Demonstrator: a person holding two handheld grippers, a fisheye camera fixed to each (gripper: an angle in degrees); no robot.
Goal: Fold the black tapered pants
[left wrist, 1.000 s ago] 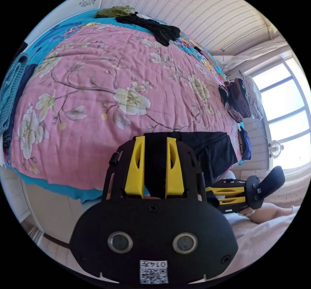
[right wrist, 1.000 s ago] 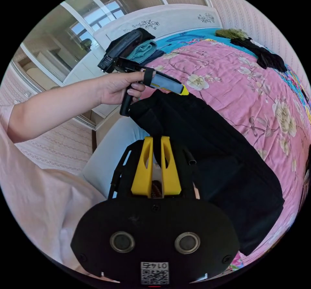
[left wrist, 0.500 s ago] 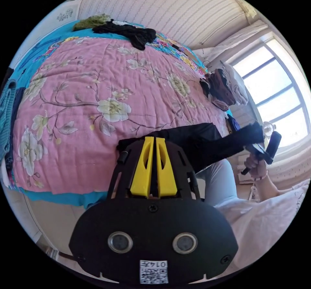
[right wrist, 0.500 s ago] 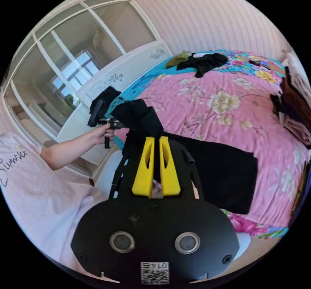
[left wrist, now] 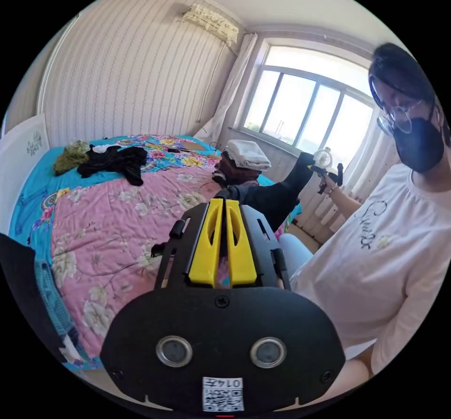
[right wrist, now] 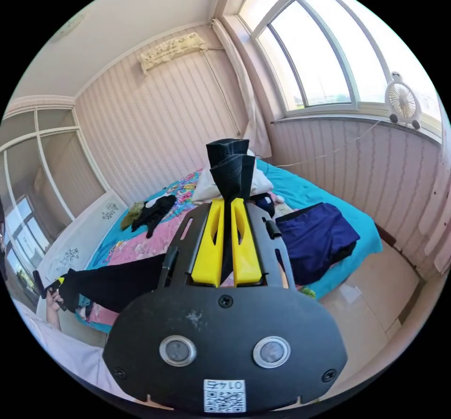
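Note:
The black tapered pants hang in the air above the bed, stretched between my two grippers. My left gripper is shut on one end of them, with dark cloth between its yellow jaws. From there the pants run away to my right gripper, held up in front of the window. In the right gripper view my right gripper is shut on the pants, and a bunch of cloth sticks up past its jaws. The rest sags to the lower left toward the left gripper.
A bed with a pink floral quilt lies below. On it are a black heap, a green garment, a folded stack and a navy garment. A person stands beside the bed. A small fan sits on the sill.
Both grippers have risen and spread wide apart, lifting the pants off the quilt and pulling them taut. Both cameras now tilt up toward the walls and window.

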